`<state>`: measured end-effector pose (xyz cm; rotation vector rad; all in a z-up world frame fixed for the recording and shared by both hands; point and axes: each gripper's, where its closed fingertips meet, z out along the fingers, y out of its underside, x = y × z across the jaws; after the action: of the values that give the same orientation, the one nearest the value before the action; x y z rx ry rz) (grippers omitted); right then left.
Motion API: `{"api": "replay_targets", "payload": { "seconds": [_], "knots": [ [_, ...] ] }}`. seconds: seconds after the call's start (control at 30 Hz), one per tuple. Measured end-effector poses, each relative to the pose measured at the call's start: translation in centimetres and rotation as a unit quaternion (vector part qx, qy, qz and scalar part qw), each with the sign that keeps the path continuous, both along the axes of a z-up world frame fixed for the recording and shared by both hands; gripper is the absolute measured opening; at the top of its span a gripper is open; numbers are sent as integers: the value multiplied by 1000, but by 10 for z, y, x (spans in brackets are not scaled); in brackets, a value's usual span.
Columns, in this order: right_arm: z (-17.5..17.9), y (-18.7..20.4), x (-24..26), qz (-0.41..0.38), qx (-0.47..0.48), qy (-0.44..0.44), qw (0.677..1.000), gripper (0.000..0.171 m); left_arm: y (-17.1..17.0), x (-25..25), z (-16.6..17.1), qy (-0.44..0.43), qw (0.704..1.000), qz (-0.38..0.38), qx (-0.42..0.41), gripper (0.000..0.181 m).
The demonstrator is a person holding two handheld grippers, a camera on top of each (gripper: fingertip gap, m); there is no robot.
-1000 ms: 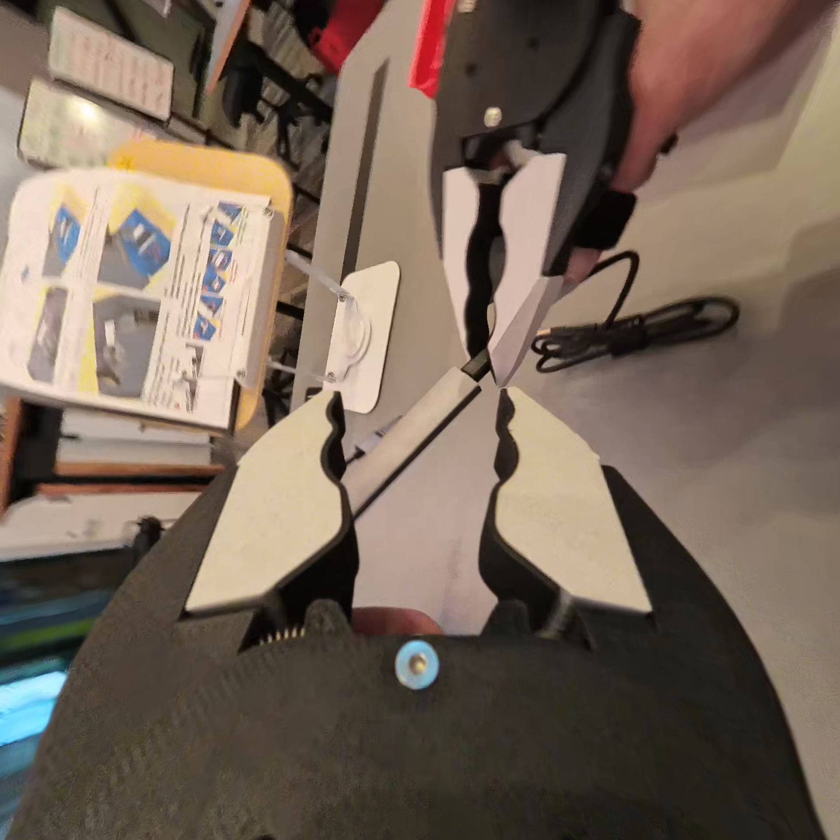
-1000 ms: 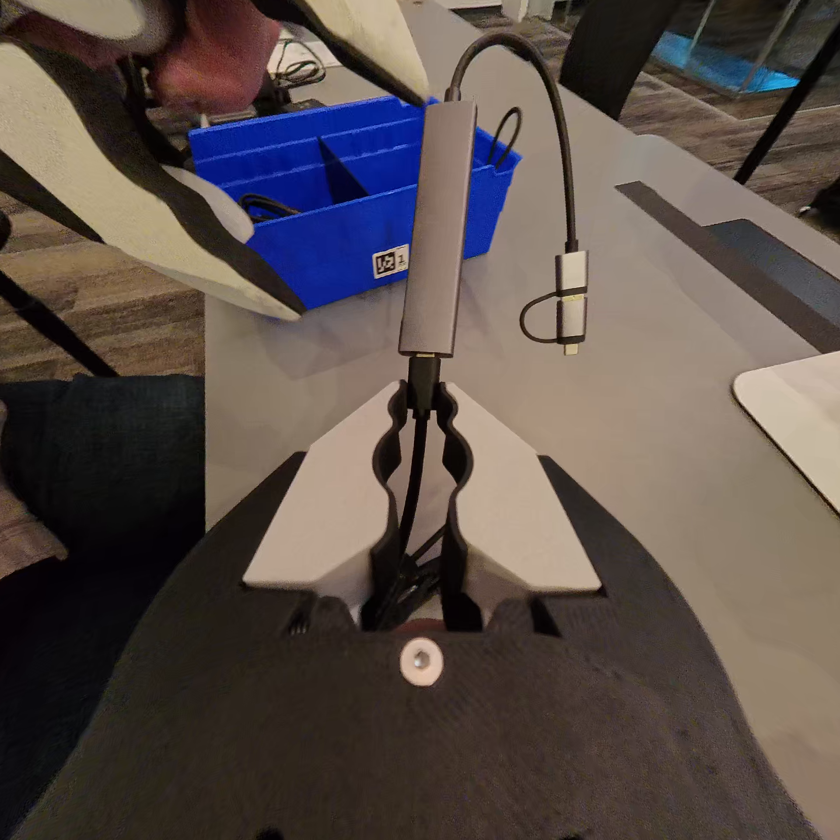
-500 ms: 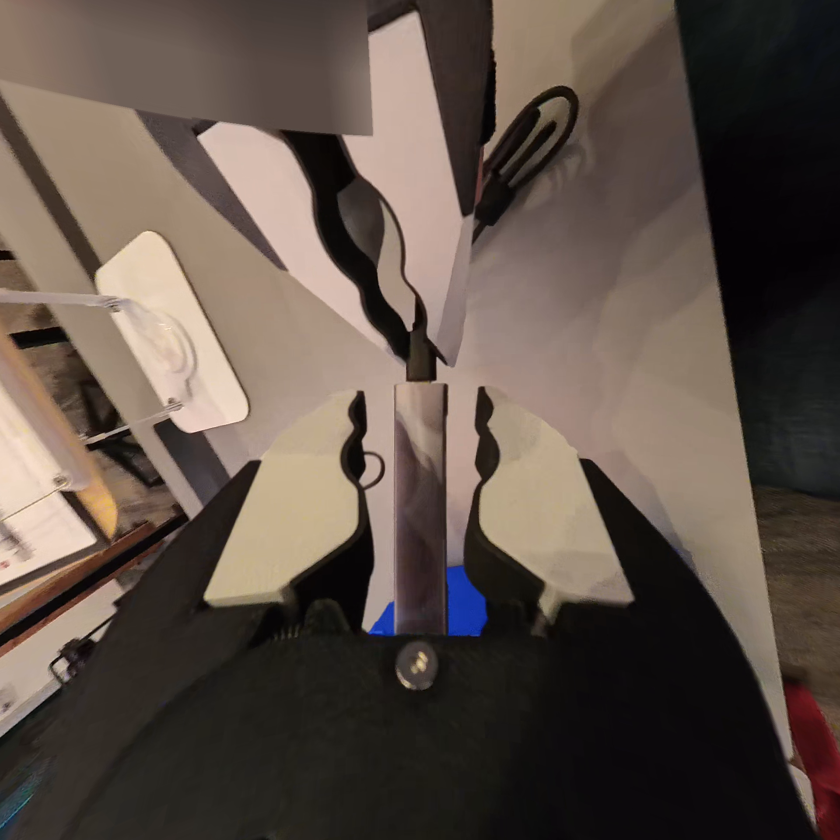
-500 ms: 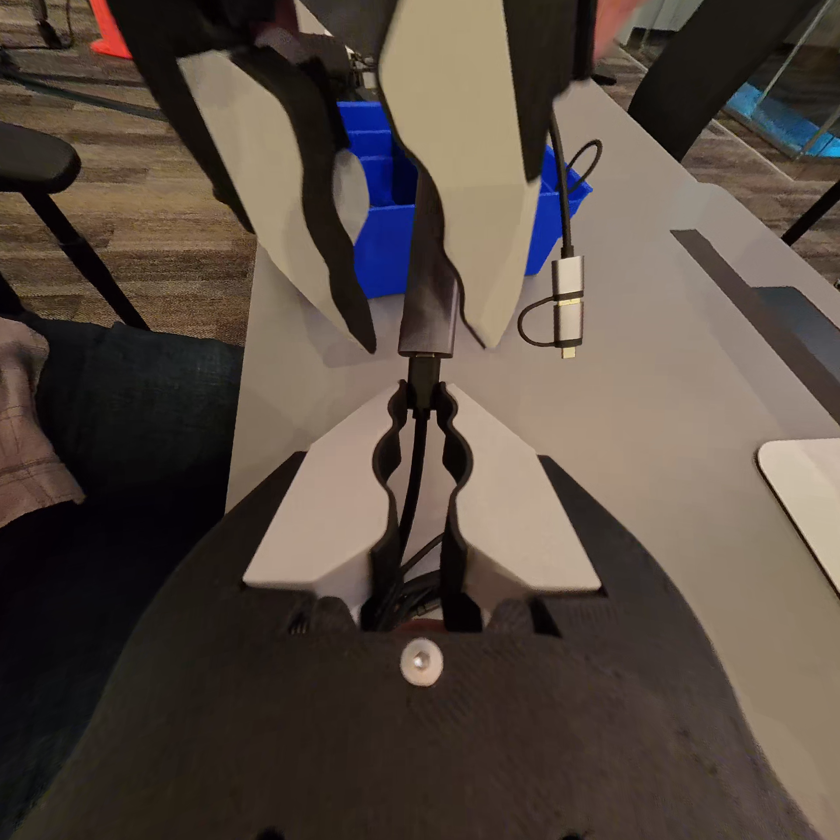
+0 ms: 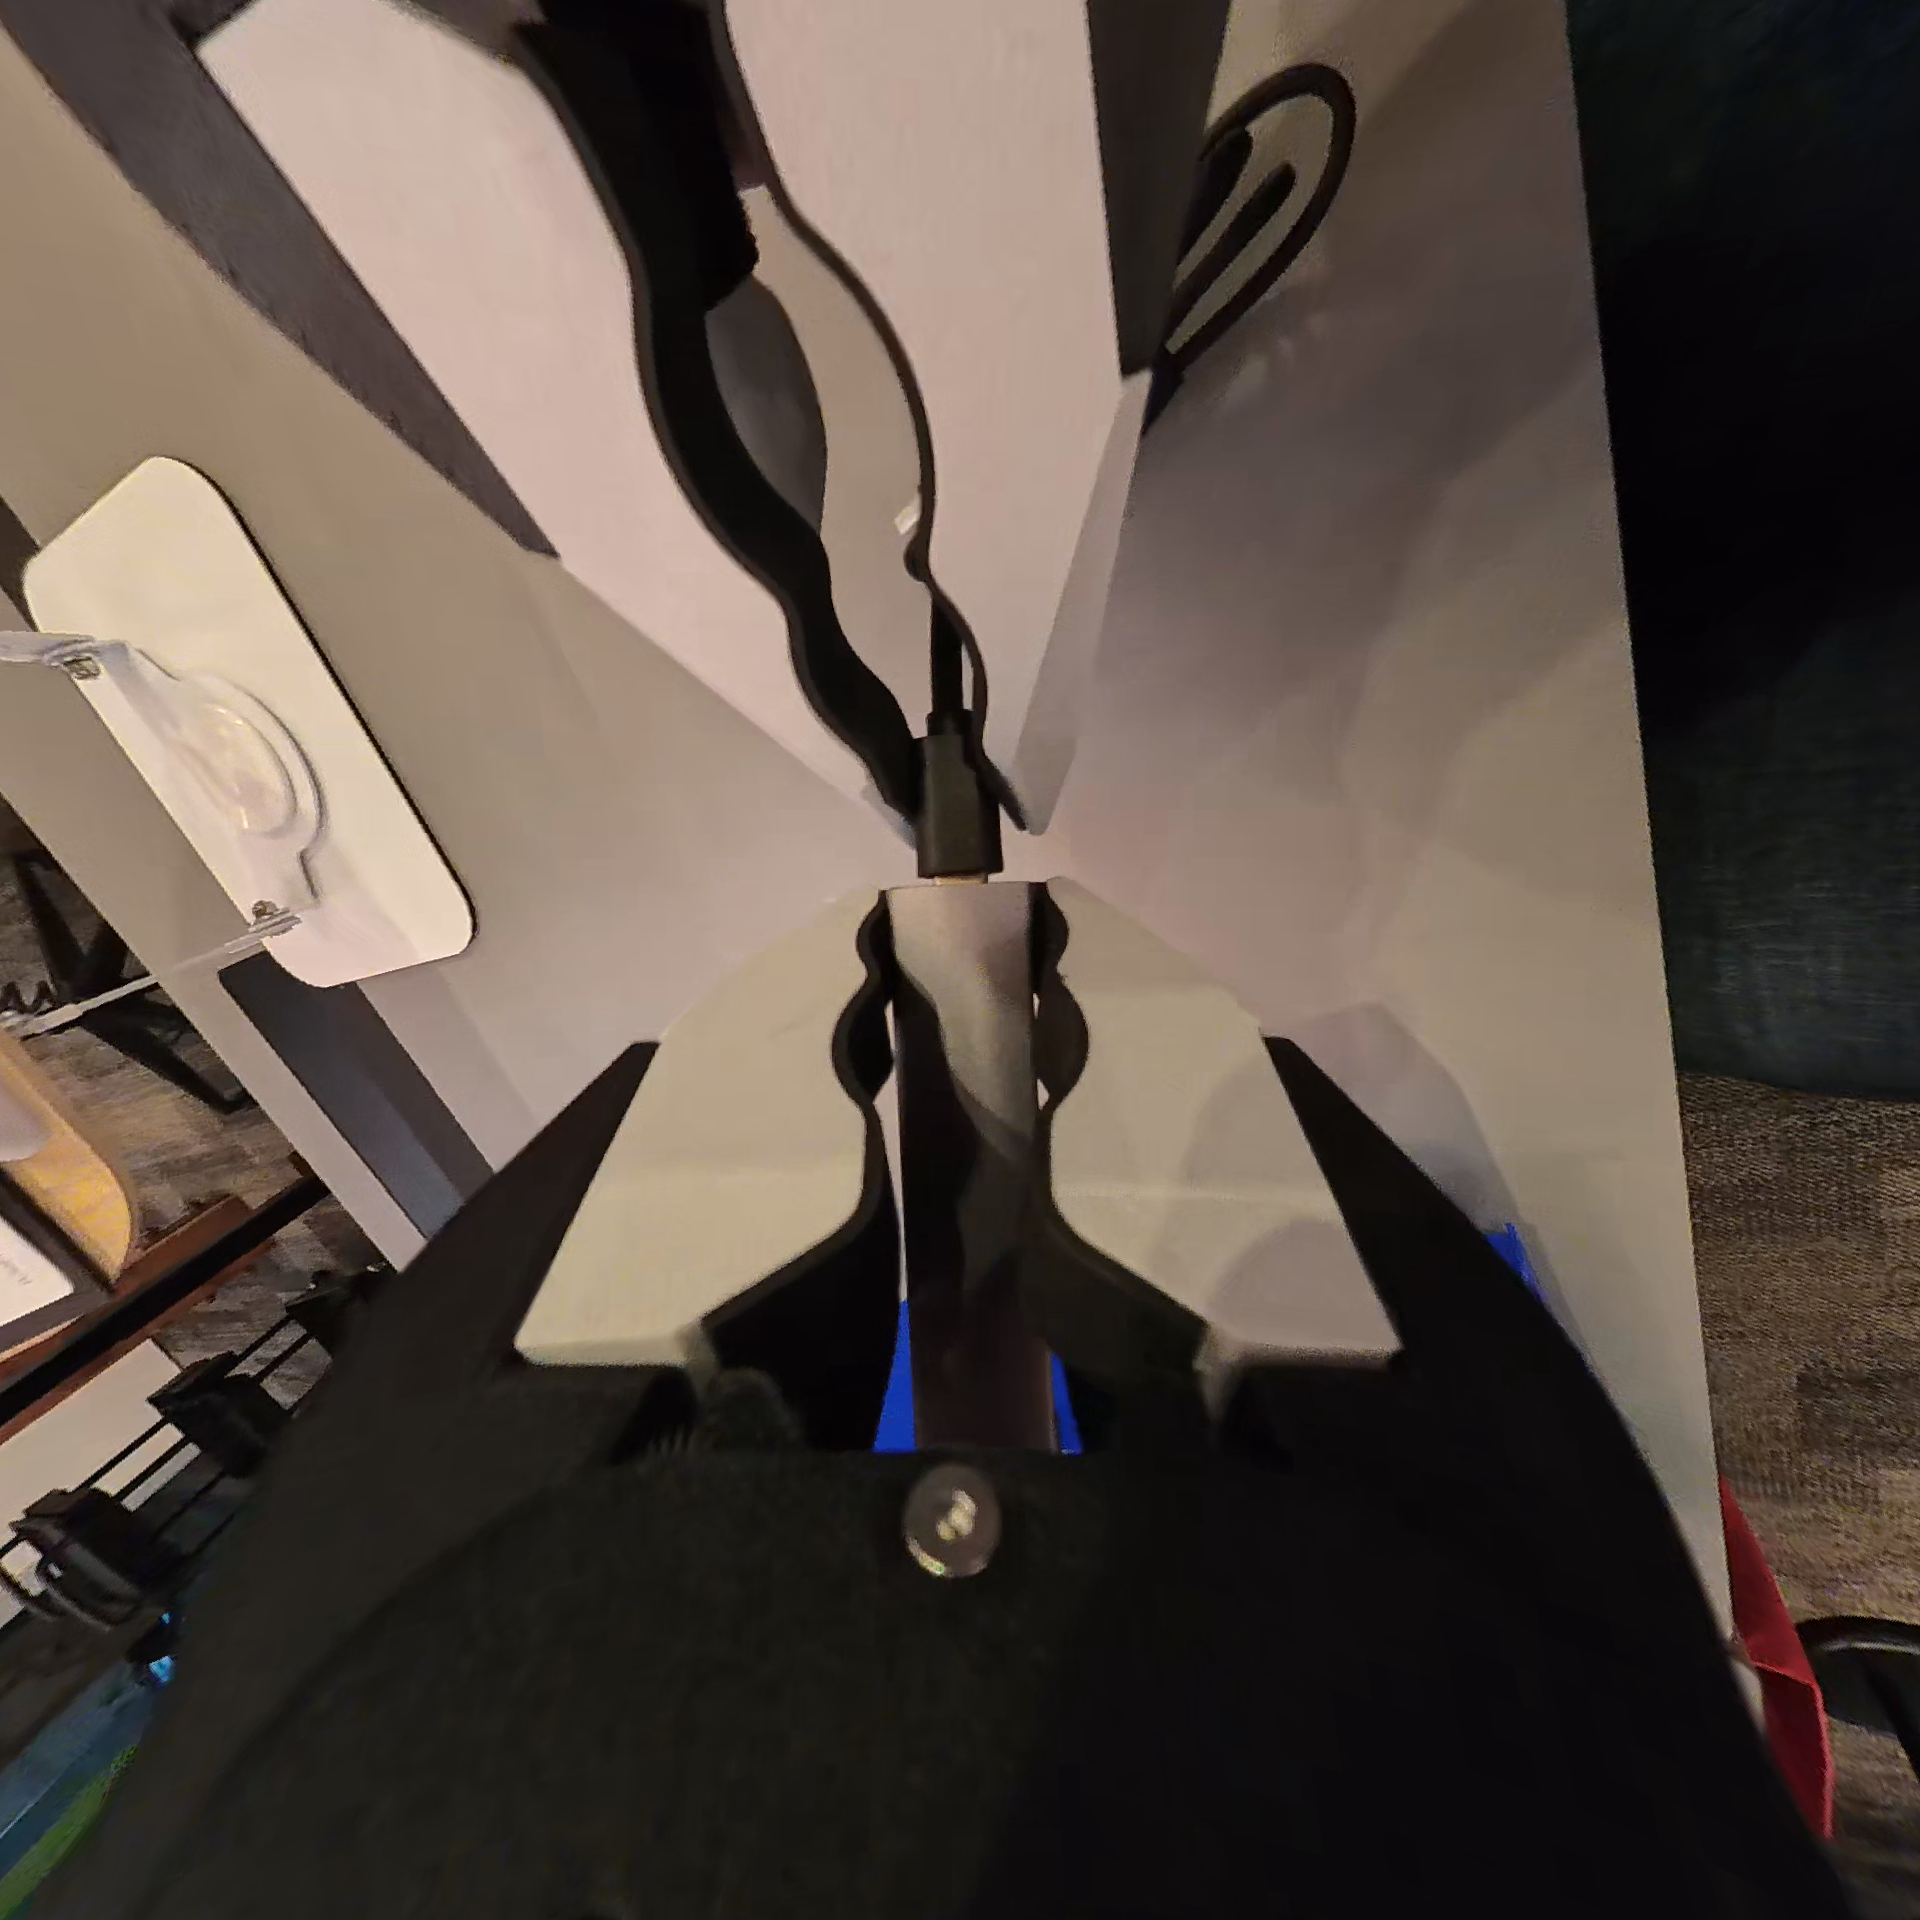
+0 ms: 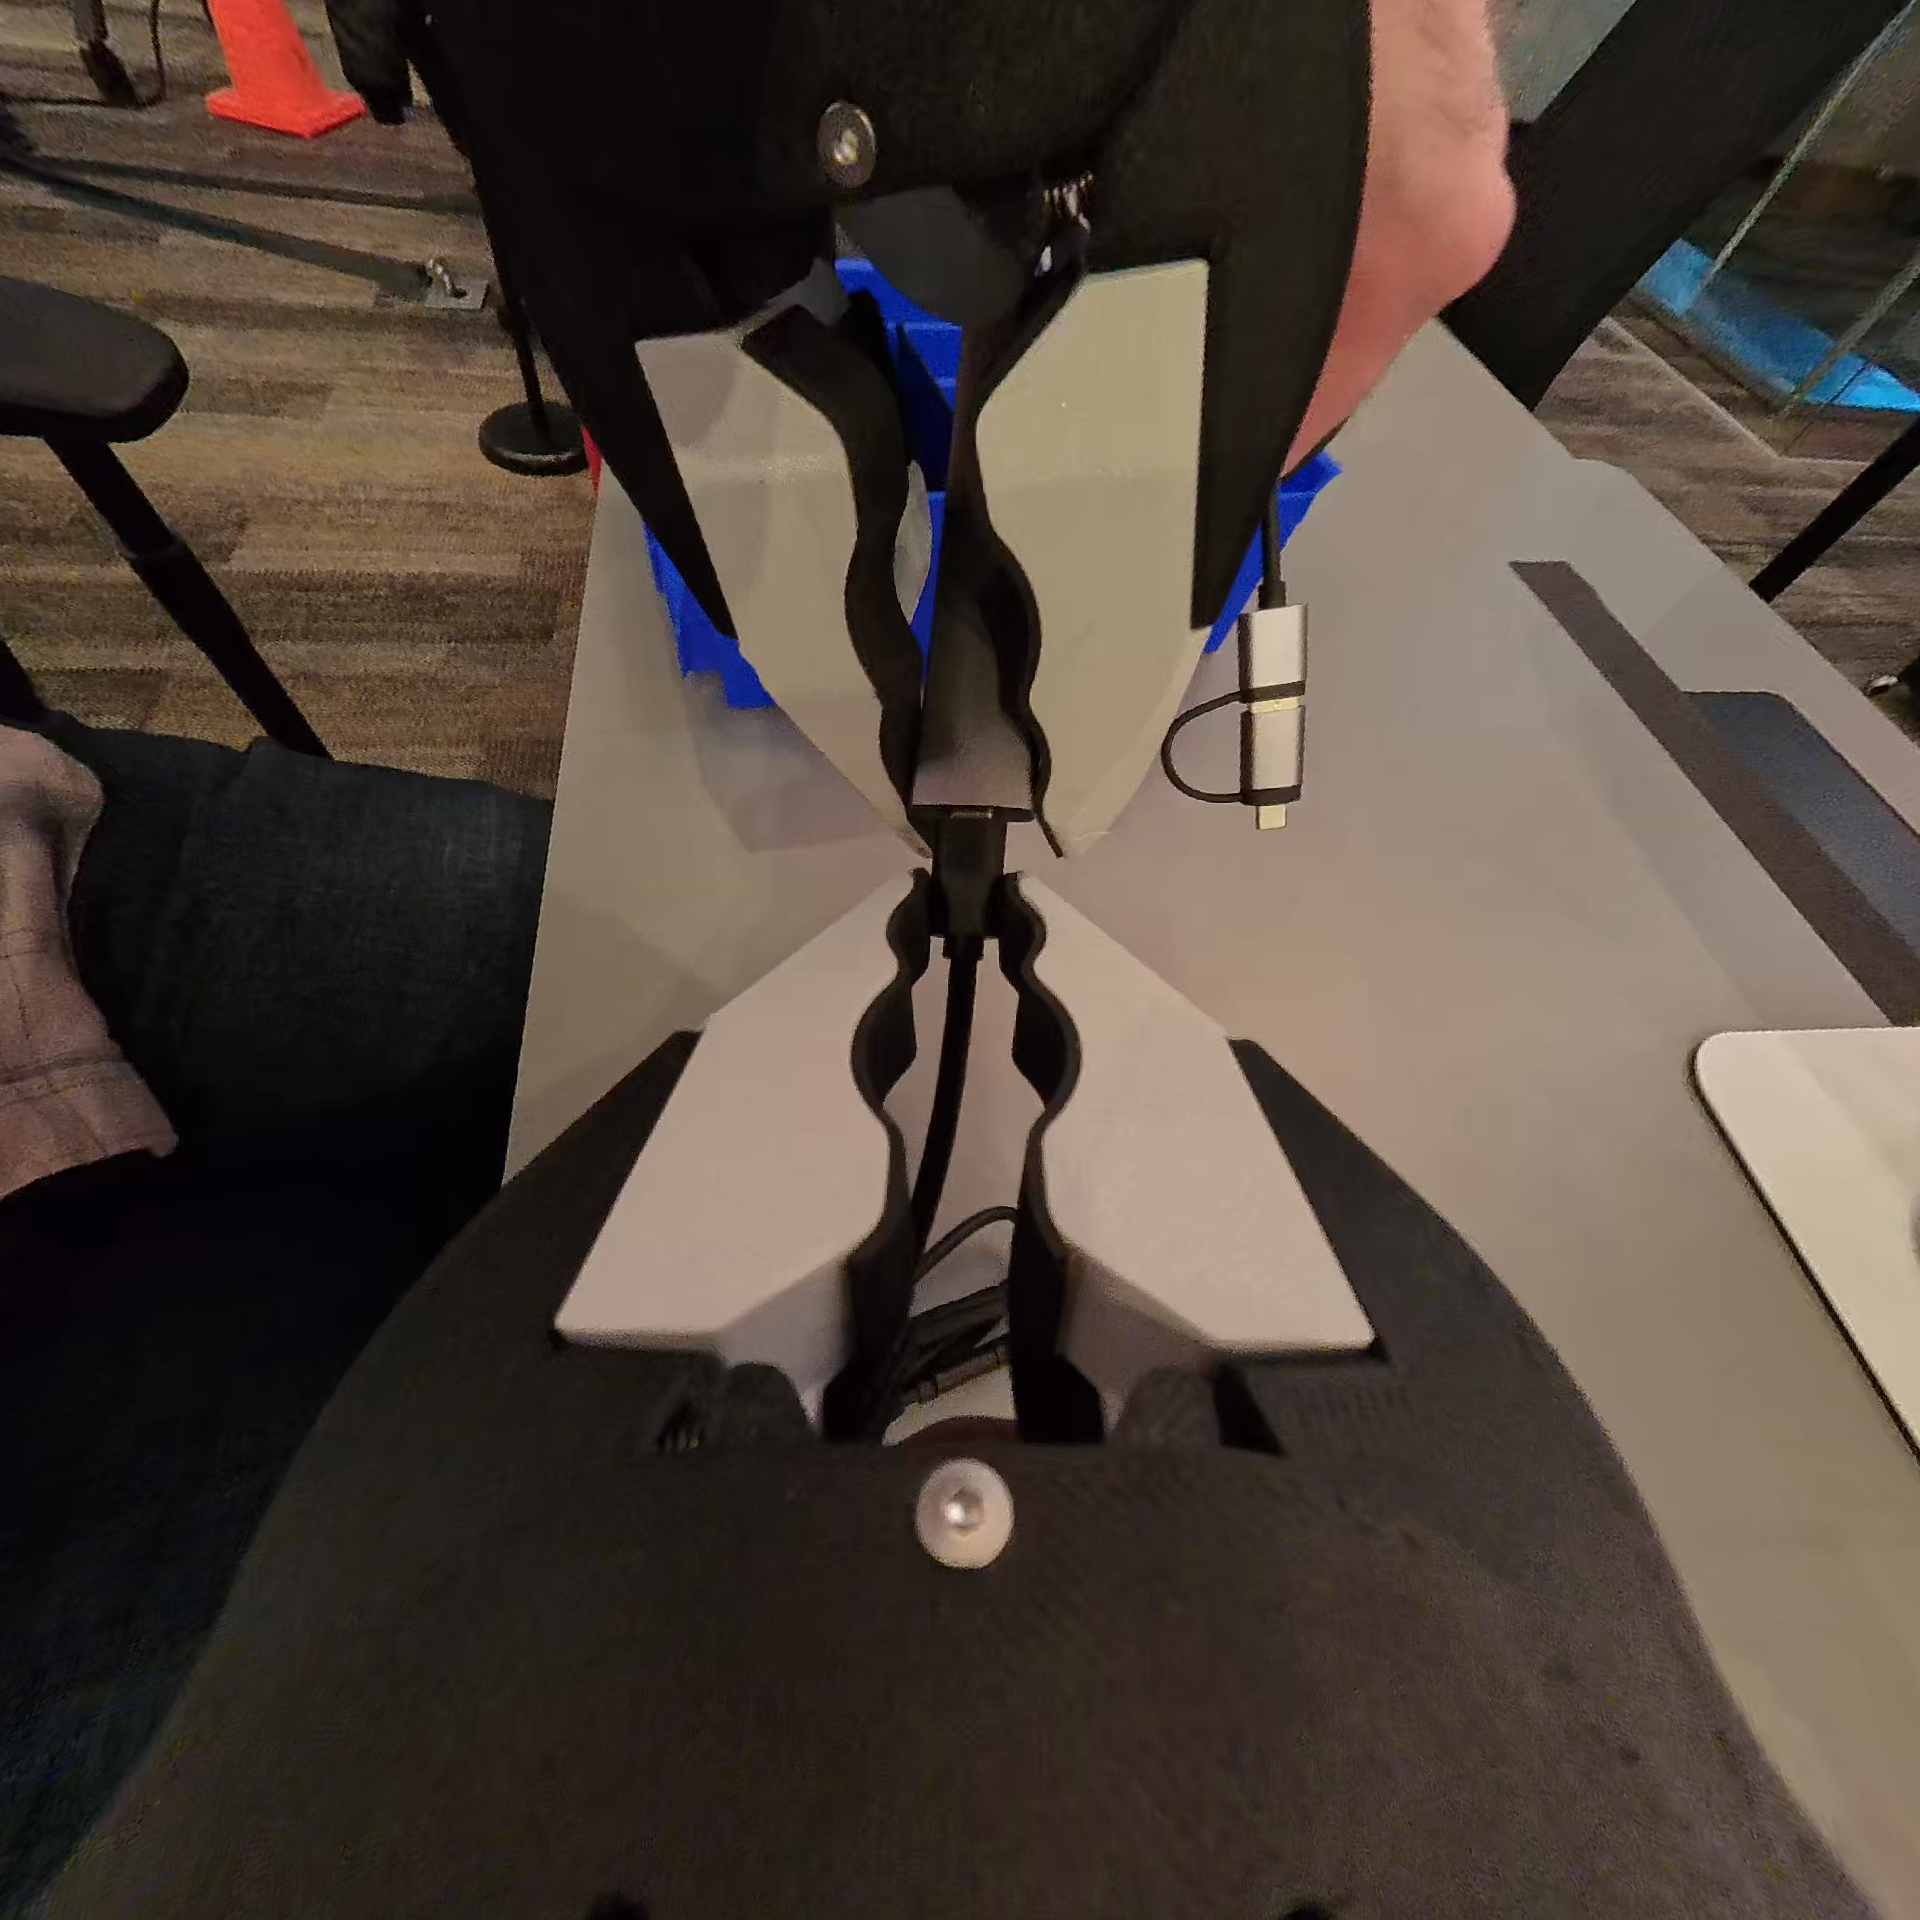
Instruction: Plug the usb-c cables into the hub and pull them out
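Left gripper [image 5: 961, 909]: fingers [image 5: 748, 1164] closed against both flanks of the grey hub [image 5: 966, 1091], which runs lengthwise between them, its end face level with the fingertips; the same gripper shows from the front in the right wrist view [image 6: 971, 821], a hand [image 6: 1423, 208] behind it. Right gripper [image 6: 961, 899]: fingers [image 6: 758, 1164] nearly together, tips pinching the black usb-c plug [image 6: 966, 873], its cable [image 6: 940, 1091] trailing back through the gap between them to a loose bundle near the base. Plug and hub: aligned end to end, the plug meeting the hub's end port; a thin sliver of metal shows between them in the left wrist view [image 5: 958, 800], so full seating cannot be told. Hub's own lead: hangs to the side, ending in a silver double connector [image 6: 1273, 717] with a small black tether loop, suspended above the grey worktop [image 6: 1455, 883]. Blue divided bin [image 6: 717, 655]: on the worktop behind the left gripper, mostly hidden by it. Second black cable [image 5: 1262, 208]: coiled on the worktop beyond the right gripper. White plate [image 5: 249, 727] carrying a clear stand base: near the worktop's edge. Orange cone [image 6: 275, 78]: on the carpet beyond.
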<state>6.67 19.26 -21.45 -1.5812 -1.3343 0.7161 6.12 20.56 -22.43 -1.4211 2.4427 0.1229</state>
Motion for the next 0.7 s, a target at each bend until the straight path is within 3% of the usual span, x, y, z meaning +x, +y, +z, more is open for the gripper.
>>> {"api": "replay_targets", "payload": {
  "seconds": [0.43, 0.5, 0.7],
  "knots": [
    [28, 4, 2, -7, 58, 71, 996, 23, -8, 7, 23, -115, 985, 55, -117, 22],
    [32, 2, 0, 1, 57, 94, 994, 15, -9, 9, 29, -140, 979, 65, -135, 22],
    [56, -5, 0, 26, 28, 203, 978, 16, -15, 9, 40, -206, 957, 81, -190, 22]
  ]
}}
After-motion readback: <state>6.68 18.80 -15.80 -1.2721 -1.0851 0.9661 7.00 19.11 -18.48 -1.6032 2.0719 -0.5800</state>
